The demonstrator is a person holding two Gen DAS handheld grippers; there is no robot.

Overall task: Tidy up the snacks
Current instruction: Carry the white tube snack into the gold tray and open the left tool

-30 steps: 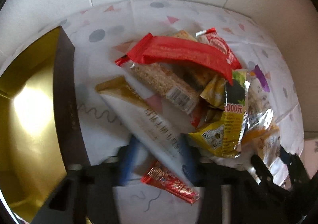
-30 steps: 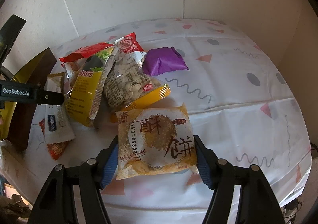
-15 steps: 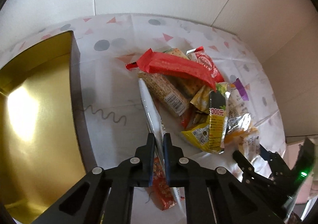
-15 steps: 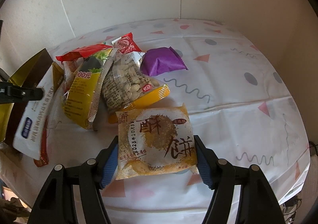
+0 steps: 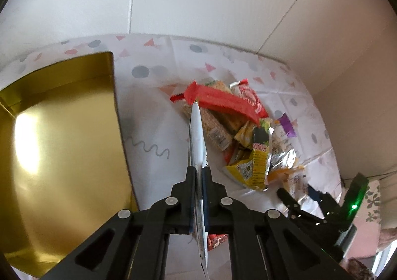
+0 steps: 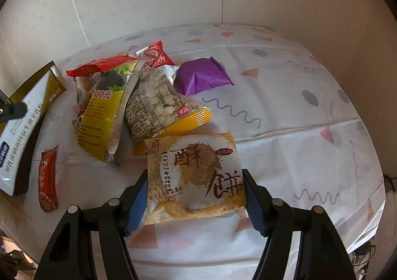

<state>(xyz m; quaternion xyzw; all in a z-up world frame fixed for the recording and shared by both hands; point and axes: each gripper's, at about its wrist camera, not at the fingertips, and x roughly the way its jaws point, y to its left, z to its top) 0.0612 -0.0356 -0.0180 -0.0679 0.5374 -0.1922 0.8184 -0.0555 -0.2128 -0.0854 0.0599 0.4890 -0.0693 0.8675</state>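
My left gripper (image 5: 198, 170) is shut on a long white snack packet (image 5: 197, 136), seen edge-on and lifted off the tablecloth. In the right wrist view the same white packet (image 6: 22, 136) hangs at the far left, gold end up. An open gold tin (image 5: 62, 156) lies to the left of it. My right gripper (image 6: 194, 172) is closed on a square pastry packet (image 6: 198, 156) with brown lettering, both blue pads against its sides. A snack pile sits behind it: a yellow packet (image 6: 104, 116), a nut bag (image 6: 158, 106), a purple packet (image 6: 201, 79).
A small red sachet (image 6: 47, 180) lies alone on the patterned cloth (image 6: 297, 156) near the front left. A red bar (image 5: 223, 101) tops the pile. White walls close off the back and the right. The table's edge runs along the bottom right.
My left gripper closed on the white packet and lifted it off the cloth, turning it edge-on and uncovering the red sachet. The right gripper and pastry packet have not moved.
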